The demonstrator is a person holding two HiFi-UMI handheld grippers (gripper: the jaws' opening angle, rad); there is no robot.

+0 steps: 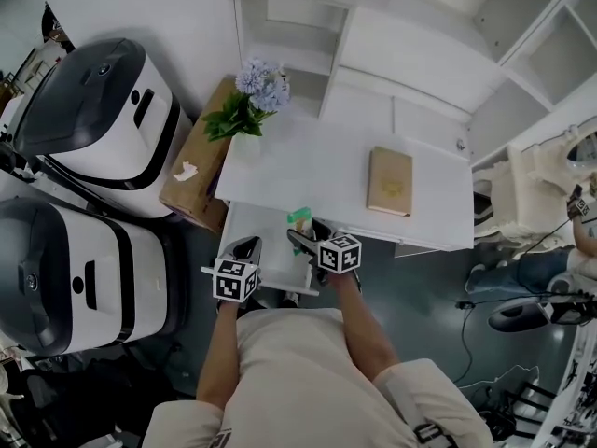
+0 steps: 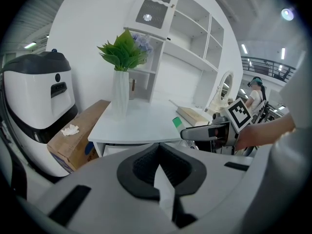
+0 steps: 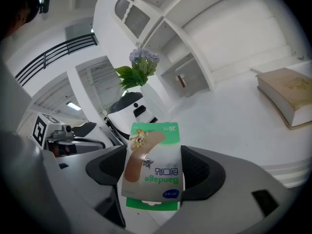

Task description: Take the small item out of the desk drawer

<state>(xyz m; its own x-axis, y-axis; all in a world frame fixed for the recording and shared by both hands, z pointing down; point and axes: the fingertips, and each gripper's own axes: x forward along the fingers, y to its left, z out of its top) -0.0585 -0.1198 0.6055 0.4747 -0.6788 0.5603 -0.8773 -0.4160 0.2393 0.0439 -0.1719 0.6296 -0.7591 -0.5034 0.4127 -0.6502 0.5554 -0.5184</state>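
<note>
The desk drawer (image 1: 270,264) stands pulled out below the white desk's (image 1: 317,161) front left. My right gripper (image 3: 155,170) is shut on a small green-and-white bandage pack (image 3: 151,150), held upright between its pads. In the head view that pack (image 1: 298,220) sits just above the drawer at the desk's front edge, with the right gripper (image 1: 304,238) behind it. My left gripper (image 1: 244,247) hovers over the drawer's left part. Its pads (image 2: 141,167) look shut, with a thin white sliver between them that I cannot identify. From the left gripper view the pack's green end (image 2: 178,123) sticks out of the right gripper (image 2: 187,133).
A tan book (image 1: 390,181) lies on the desk's right side and a white vase of flowers (image 1: 250,101) stands at its back left. A cardboard box (image 1: 194,171) and two large white-and-black machines (image 1: 93,119) crowd the floor to the left. White shelving (image 1: 289,26) rises behind.
</note>
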